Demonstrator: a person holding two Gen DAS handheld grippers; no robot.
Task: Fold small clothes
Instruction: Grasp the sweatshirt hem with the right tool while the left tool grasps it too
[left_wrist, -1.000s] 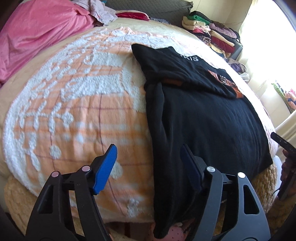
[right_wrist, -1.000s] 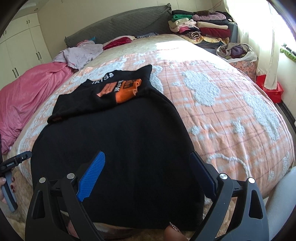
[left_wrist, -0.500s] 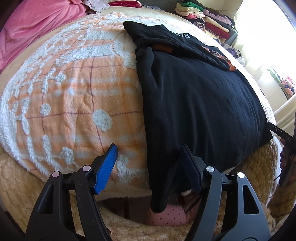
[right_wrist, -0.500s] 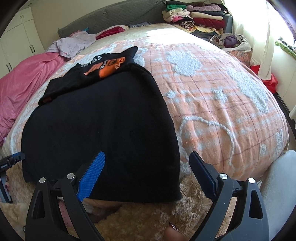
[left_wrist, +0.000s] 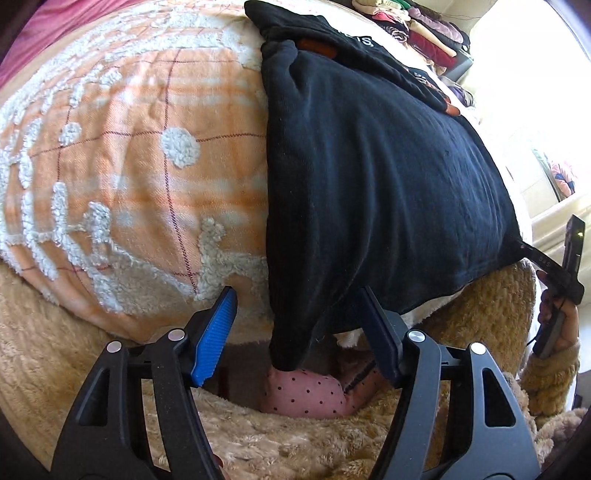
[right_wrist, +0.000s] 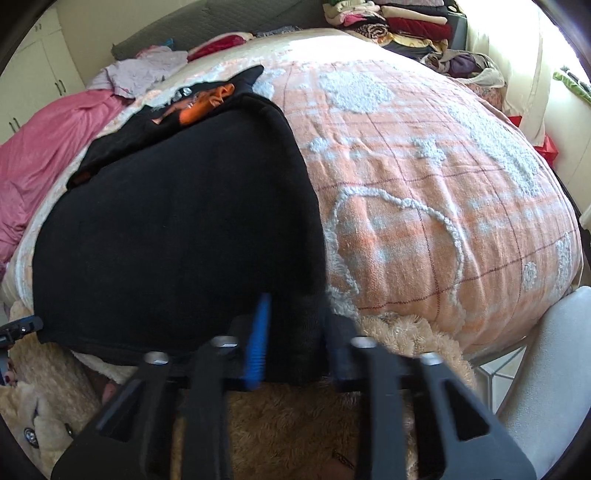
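Peach bedspread (right_wrist: 424, 192) under black garment (right_wrist: 177, 229), hem over near edge. Right gripper (right_wrist: 295, 339) just clamped onto near corner; left gripper (left_wrist: 299, 325) half-open around opposite corner, narrowing slightly, not yet gripping.

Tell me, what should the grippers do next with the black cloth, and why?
Probably close the left gripper on the cloth's hanging corner. The right gripper has just closed on its own corner, while the left's jaws stand open around theirs. With both corners held, the cloth could be lifted to fold.
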